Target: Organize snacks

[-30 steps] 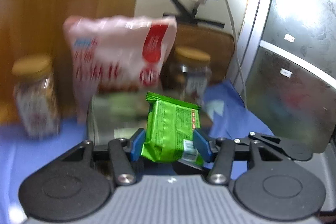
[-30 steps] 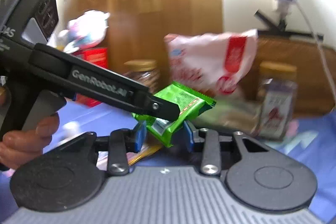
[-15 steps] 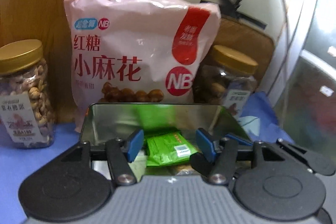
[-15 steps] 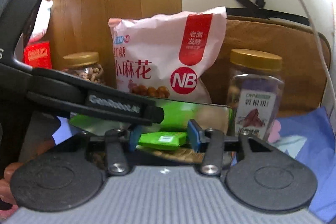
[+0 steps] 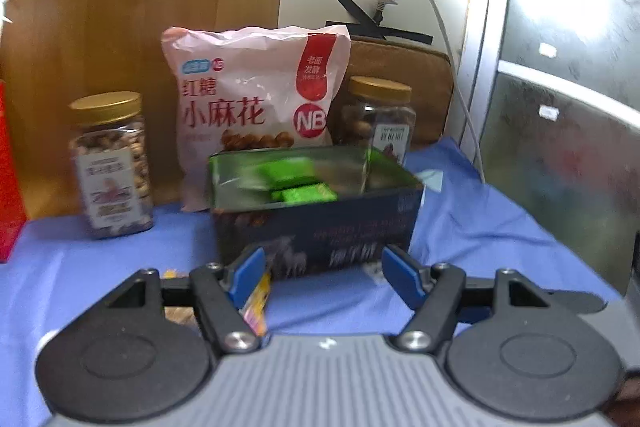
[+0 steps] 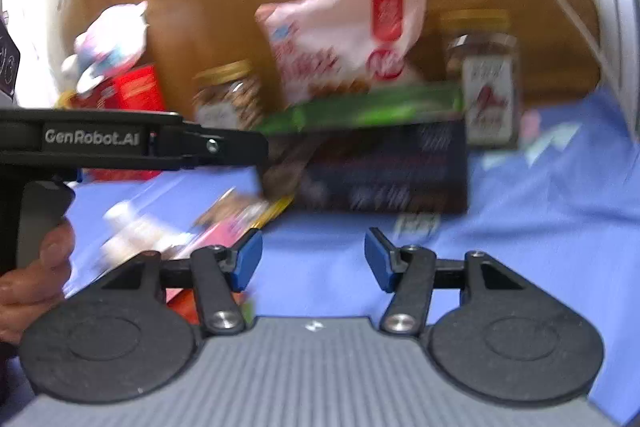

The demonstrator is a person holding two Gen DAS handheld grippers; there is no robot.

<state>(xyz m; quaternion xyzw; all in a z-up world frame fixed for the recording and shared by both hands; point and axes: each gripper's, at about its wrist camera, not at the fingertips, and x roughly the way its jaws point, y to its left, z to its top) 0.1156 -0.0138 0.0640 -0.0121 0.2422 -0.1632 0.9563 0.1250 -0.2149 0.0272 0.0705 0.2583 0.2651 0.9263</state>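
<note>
The landmark is the open tin box [image 5: 316, 227]: rectangular, with a dark printed outer wall and a mirror-bright inner wall. Its front bears pale script, too blurred to read.

Writing:
- The pink snack bag [image 5: 256, 107], upright directly behind the box, carries large red Chinese characters, a red circle marked "NB" and a red vertical band with white characters.
- The arm of the left claw, seen in the right wrist view to the left of the box, reads "GenRobot.AI".
- Jar labels are too small to read.

Claws:
- Left claw [image 5: 324, 277]: released, jaws opening, nothing between the blue pads. It sits just in front of the box.
- Right claw [image 6: 312, 261]: released, jaws opening, nothing between the pads. It is also in front of the box. A hand [image 6: 36, 267] grips the left unit's handle.

Task items: 2 green snack packets [image 5: 296, 187] lie inside the box, glossy and flat. A pink-and-yellow wrapper [image 6: 224, 219] lies on the worktop in front of the box, to its left.

Other items:
- 2 clear jars with gold lids: a nut jar [image 5: 110, 163] left of the box and a second jar [image 5: 378, 115] behind its right corner.
- Blue cloth [image 5: 480, 227] covers the worktop under the box.
</note>
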